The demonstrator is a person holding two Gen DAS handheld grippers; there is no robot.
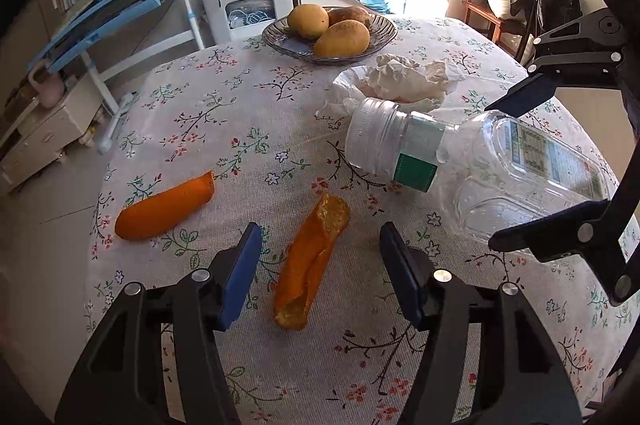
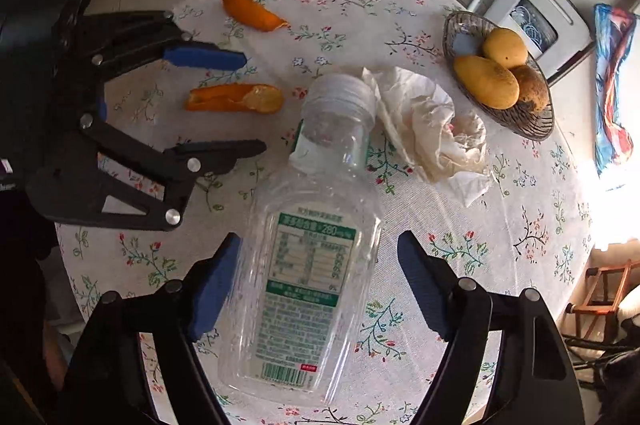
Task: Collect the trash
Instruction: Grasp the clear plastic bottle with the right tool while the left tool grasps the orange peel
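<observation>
An empty clear plastic bottle [image 2: 308, 245] with a green label lies on the floral tablecloth; it also shows in the left wrist view [image 1: 480, 165]. My right gripper [image 2: 320, 245] is open with a finger on each side of the bottle. My left gripper [image 1: 320, 237] is open around a curled orange peel [image 1: 310, 261], which also shows in the right wrist view [image 2: 236, 99]. A second orange peel [image 1: 164, 207] lies to its left. Crumpled white tissue [image 1: 396, 81] lies beyond the bottle cap; it also shows in the right wrist view [image 2: 432, 129].
A glass dish [image 1: 280, 41] with three mangoes [image 1: 340, 39] stands at the table's far side. The table edge [image 1: 92, 225] drops off on the left. A wooden chair [image 1: 488, 17] stands beyond the table at right. The other gripper [image 1: 560, 161] hovers at right.
</observation>
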